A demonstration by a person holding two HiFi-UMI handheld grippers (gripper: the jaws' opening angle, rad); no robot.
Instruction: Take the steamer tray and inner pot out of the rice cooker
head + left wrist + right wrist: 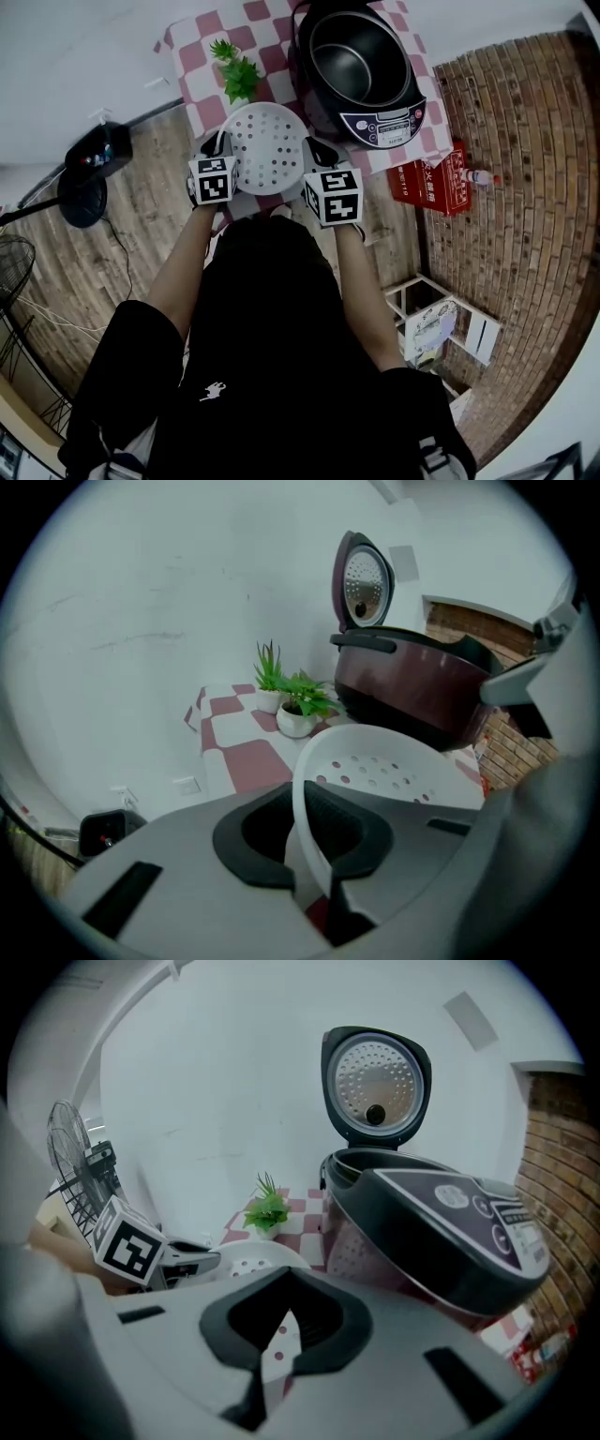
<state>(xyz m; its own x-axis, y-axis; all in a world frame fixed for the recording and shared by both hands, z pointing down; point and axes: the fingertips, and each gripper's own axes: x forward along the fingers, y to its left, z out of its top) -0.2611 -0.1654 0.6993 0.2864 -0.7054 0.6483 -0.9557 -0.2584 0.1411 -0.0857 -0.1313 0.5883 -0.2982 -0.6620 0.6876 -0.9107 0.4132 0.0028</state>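
head view: my left tool (219, 152) and right tool (315, 156) clamp opposite rims of the steamer tray (270, 145) to keep it level, low over the table (201, 56), beside the rice cooker (394, 120). the inner pot (349, 62) sits inside.
left gripper view: white rim pinched narrow, floor full of round holes.
right gripper view: thin perforated edge nipped tight.

A red box (433, 185) just off the checkered table's (202, 89) right front corner carries white Chinese characters, too small to read, and what looks like the number 119. The print on the rice cooker's (361, 70) control panel (384, 125) is too small to read.
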